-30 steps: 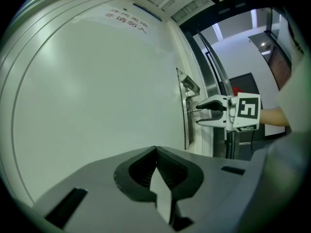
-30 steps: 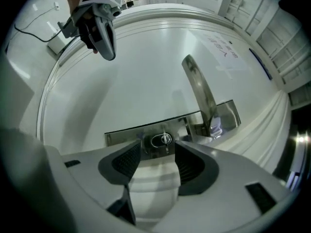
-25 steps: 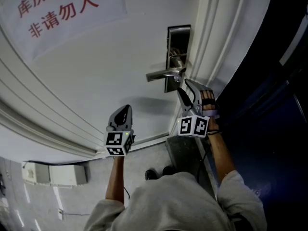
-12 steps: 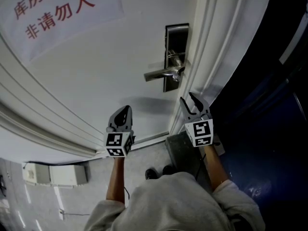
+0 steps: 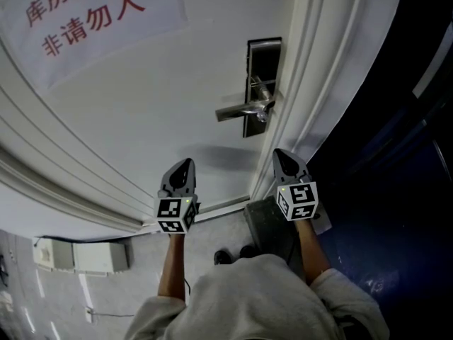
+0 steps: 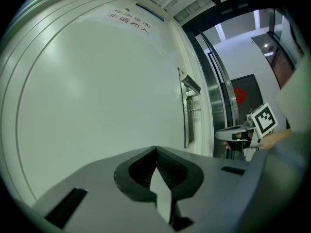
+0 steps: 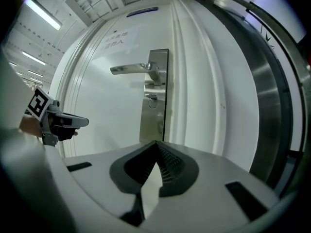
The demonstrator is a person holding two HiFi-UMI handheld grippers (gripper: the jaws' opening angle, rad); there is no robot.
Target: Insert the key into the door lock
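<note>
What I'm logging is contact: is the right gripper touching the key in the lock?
Apart. The right gripper view shows the right gripper shut and empty, with bare lock plate between it and the key.

door lock too small to read; sign cut off above

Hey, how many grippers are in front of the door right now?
2. The left gripper, shut, faces the white door; the right gripper, shut, is below the lever handle by the door's edge.

head: overhead, downward | gripper views: level, toward door | shared: handle
</note>
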